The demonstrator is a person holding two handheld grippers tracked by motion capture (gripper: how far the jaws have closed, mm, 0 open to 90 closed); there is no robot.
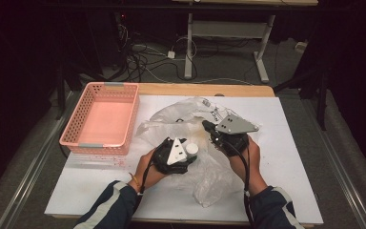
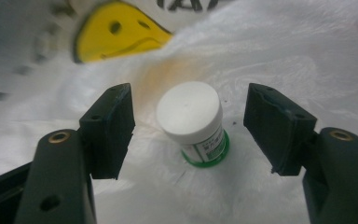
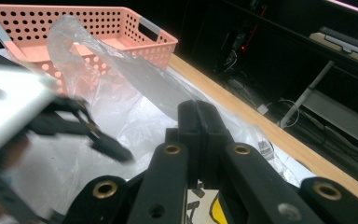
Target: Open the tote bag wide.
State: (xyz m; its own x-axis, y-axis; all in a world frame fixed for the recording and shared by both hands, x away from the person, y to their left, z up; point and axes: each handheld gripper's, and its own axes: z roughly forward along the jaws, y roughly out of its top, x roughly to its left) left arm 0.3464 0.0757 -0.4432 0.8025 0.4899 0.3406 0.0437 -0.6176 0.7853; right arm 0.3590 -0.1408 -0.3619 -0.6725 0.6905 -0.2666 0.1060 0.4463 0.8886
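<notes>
White table (image 1: 286, 191), dark room beyond. Pink basket (image 1: 100, 119) at bag's left. Crumpled clear bag (image 1: 209, 176) mid-table. Right gripper (image 3: 199, 122) pressed together, pinching bag's film, lifting it. Left gripper (image 2: 189, 128) spread, pads clear of jar. White-capped jar (image 2: 193, 119) upright on bag, between left jaws.

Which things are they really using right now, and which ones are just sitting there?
In use:
- little white-capped jar, standing between the open jaws of the left hand-held gripper, not touched
- clear plastic bag, pinched by the shut right hand-held gripper

Just sitting there:
- pink basket, off to the left
- white board on the table
- cables on the floor behind
</notes>
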